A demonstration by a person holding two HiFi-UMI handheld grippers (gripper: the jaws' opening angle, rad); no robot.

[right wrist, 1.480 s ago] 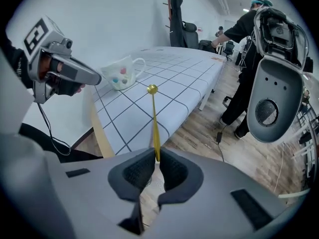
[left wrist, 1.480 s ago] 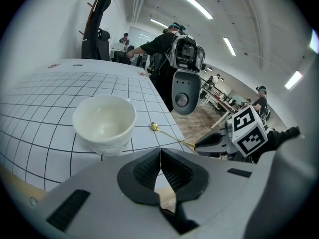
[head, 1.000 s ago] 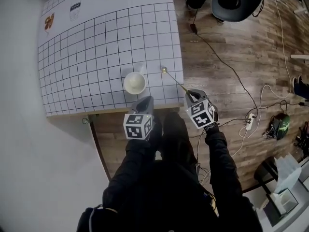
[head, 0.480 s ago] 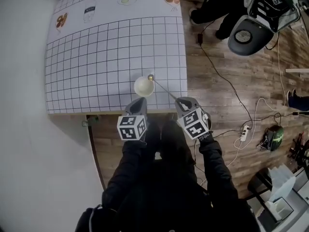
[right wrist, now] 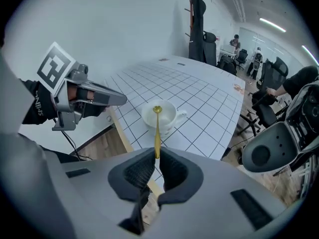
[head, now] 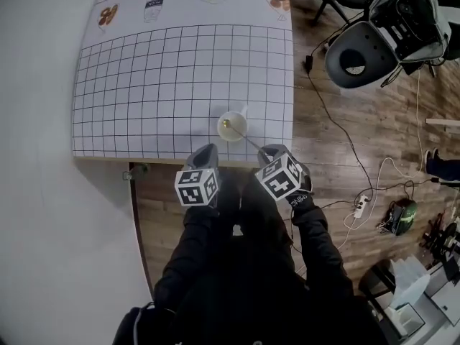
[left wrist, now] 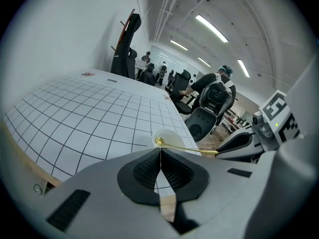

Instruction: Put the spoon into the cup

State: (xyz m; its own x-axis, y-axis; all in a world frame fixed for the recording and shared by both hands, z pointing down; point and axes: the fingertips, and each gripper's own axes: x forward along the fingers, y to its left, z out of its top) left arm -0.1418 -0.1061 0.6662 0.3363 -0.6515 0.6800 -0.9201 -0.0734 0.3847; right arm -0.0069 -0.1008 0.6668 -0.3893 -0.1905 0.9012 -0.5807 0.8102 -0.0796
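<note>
Your right gripper (right wrist: 156,156) is pinched tight on the handle end of the thin, glossy gold-coloured metal spoon (right wrist: 157,128). The spoon's oval bowl sits over the mouth of the round white glazed cup (right wrist: 168,116), which stands near the front edge of the white, black-gridded bench (head: 144,85). Your left gripper (left wrist: 160,151) is empty, jaws together. A black office chair (head: 359,52) stands on the wood-plank floor (head: 338,142) beside the bench.

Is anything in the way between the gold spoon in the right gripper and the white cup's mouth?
Nothing visible. The right gripper grips the slim gold metal spoon by its handle, bowl end over the open mouth of the white ceramic cup. The left gripper, shut and empty, sits aside.
</note>
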